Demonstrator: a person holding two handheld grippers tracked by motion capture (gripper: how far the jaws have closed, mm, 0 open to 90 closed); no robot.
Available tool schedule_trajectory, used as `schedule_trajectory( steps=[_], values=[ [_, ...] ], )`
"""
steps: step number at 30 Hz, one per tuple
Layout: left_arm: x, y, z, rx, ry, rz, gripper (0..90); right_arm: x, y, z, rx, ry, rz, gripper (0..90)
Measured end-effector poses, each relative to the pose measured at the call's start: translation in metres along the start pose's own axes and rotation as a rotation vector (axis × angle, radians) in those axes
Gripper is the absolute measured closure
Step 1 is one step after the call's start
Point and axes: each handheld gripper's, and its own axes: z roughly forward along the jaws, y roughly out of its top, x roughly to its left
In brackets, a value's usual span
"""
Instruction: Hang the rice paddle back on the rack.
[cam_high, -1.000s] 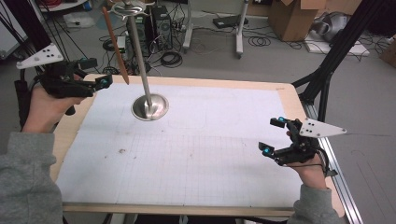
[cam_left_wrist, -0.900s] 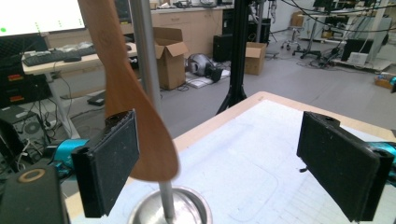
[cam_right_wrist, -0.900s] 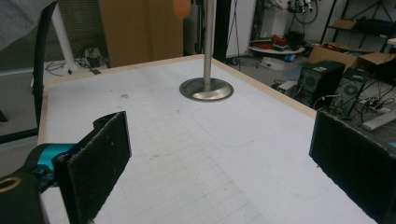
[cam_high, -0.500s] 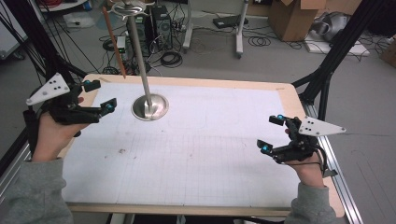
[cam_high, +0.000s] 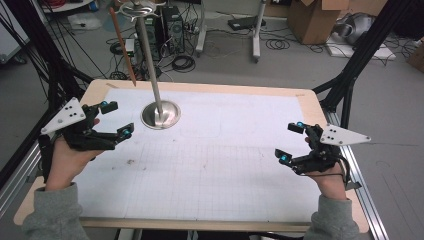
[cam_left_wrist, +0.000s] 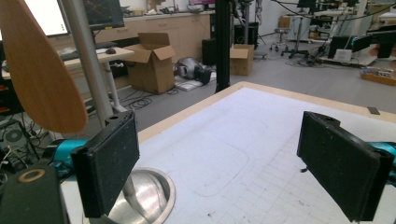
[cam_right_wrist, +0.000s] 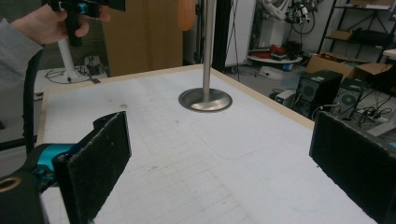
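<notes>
Metal stand (cam_high: 160, 114) just beyond open left gripper (cam_high: 116, 119) jaws, untouched.

No legible text, labels, brand marks, numbers or signs. The table mat (cam_high: 210, 165) bears only a printed grid without figures; the cardboard boxes (cam_left_wrist: 152, 60) and the monitor screens (cam_left_wrist: 100, 11) show no readable lettering.

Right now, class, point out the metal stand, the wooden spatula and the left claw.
metal stand (cam_high: 160, 115), high view, round base.
wooden spatula (cam_left_wrist: 39, 70), left gripper view, blade.
left claw (cam_high: 116, 120), high view, between its fingertips.
</notes>
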Motion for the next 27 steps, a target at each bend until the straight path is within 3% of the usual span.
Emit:
schedule_trajectory(
  steps=[2, 5, 14, 20, 27],
  values=[
    [0.000, -0.005, -0.003, -0.011, 0.004, -0.010, 13.3, 0.001, 0.000, 0.000, -0.001, 0.000, 0.003, 4.1],
    [0.001, -0.013, -0.008, -0.045, -0.023, -0.049, 13.3, 0.001, 0.001, 0.000, -0.002, -0.003, 0.001, 4.2],
    [-0.001, -0.037, -0.021, -0.051, 0.030, -0.084, 13.3, 0.000, 0.000, 0.004, 0.005, -0.015, 0.004, 4.1],
    [-0.005, -0.049, -0.024, -0.013, 0.075, -0.068, 13.3, -0.003, -0.004, 0.006, -0.001, -0.028, 0.017, 4.1],
    [-0.008, -0.049, -0.031, -0.030, 0.131, -0.053, 13.3, -0.005, -0.008, 0.008, 0.002, -0.045, 0.021, 3.9]
  ],
)
